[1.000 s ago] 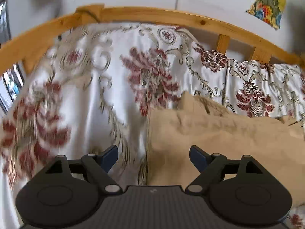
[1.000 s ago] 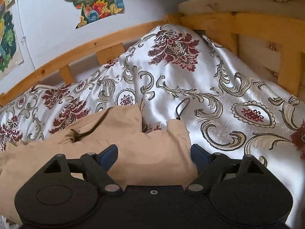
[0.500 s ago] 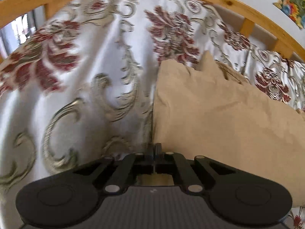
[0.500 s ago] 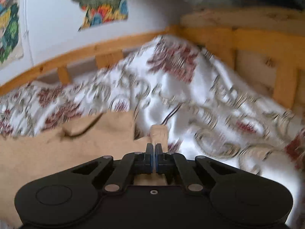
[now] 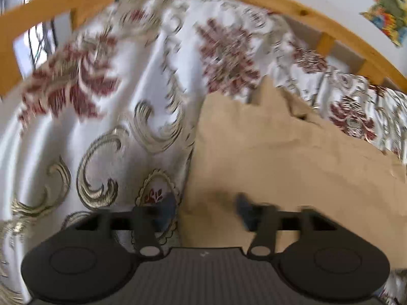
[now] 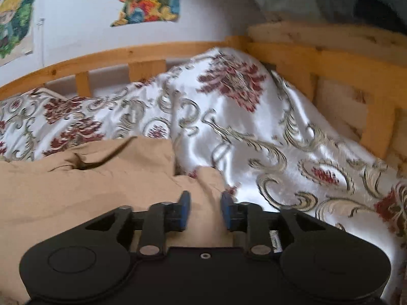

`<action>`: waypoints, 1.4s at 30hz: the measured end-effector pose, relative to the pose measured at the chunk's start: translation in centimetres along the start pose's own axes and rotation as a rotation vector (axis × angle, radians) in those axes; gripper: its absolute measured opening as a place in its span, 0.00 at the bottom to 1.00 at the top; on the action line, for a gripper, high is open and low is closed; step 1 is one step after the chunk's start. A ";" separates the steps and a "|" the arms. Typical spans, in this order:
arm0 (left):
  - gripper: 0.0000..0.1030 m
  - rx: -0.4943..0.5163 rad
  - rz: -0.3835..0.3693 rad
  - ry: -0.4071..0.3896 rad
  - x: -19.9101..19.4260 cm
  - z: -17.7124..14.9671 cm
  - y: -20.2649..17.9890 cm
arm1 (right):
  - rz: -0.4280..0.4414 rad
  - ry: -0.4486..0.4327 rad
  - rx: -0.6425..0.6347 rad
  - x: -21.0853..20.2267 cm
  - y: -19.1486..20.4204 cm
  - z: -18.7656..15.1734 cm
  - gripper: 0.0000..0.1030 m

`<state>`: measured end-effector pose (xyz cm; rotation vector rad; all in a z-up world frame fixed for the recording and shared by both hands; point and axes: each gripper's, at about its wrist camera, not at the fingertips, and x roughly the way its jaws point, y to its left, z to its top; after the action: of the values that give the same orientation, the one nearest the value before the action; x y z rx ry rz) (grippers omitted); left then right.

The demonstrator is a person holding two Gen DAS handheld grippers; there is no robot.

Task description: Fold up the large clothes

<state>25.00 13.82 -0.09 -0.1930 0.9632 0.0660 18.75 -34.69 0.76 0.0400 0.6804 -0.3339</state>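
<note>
Tan garment (image 5: 292,157) lies flat on the patterned bedspread (image 5: 106,127) inside the wooden bed frame (image 6: 330,63). Left gripper (image 5: 206,211) and right gripper (image 6: 202,209): 2 sets of jaws opening, spread over opposite garment edges, pinching nothing. Judged: letting a fold settle.

- Left gripper (image 5: 206,211) fingers (image 5: 168,209) smeared by motion blur.
- Tan garment (image 5: 292,167) cut off at right edge.
- Bedspread (image 5: 101,117) pattern blurred.
- Poster (image 6: 15,17) cropped at left edge.
</note>
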 end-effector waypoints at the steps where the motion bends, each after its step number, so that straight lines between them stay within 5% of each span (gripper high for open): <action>1: 0.70 0.026 -0.003 -0.026 -0.6 -0.1 -0.8 | 0.003 -0.029 -0.021 -0.6 0.7 0.0 0.48; 4: 0.81 0.105 -0.046 -0.114 -1.8 -0.5 -3.6 | 0.060 -0.098 -0.068 -2.0 3.0 0.4 0.67; 6: 0.99 0.160 -0.070 -0.187 -1.8 -1.0 -6.2 | 0.124 -0.105 -0.050 -2.2 5.0 0.6 0.81; 8: 1.00 0.206 -0.095 -0.248 -0.8 -1.3 -9.3 | 0.209 -0.063 0.006 -1.4 6.8 1.3 0.96; 10: 1.00 0.253 -0.132 -0.275 0.8 -1.2 -12.5 | 0.264 -0.070 -0.017 -0.8 9.3 1.7 0.96; 14: 1.00 0.292 -0.157 -0.357 2.9 -0.1 -17.0 | 0.223 -0.165 -0.177 0.7 13.6 1.7 0.99; 21: 1.00 0.353 -0.002 -0.328 10.2 -1.1 -19.0 | 0.174 -0.052 -0.313 6.5 15.8 -0.6 0.99; 25: 1.00 0.352 0.005 -0.388 11.5 -2.9 -18.4 | 0.189 -0.049 -0.330 7.9 16.5 -2.1 0.99; 30: 1.00 0.339 -0.010 -0.372 11.8 -2.6 -17.8 | 0.237 0.002 -0.276 8.6 15.6 -1.8 0.99; 35: 1.00 0.325 -0.036 -0.369 8.7 -2.2 -17.0 | 0.329 0.017 -0.167 4.6 11.3 -0.5 0.99; 38: 1.00 0.296 -0.081 -0.419 5.6 -3.5 -15.6 | 0.257 -0.017 -0.153 1.3 8.0 -0.4 0.99; 42: 1.00 0.294 -0.084 -0.360 4.4 -5.2 -14.9 | 0.126 -0.017 -0.201 -0.3 5.0 -1.9 0.99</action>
<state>25.40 -1.90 -4.61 0.0503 0.5951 -0.1151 18.94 -29.59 -0.91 -0.1107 0.6879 -0.1442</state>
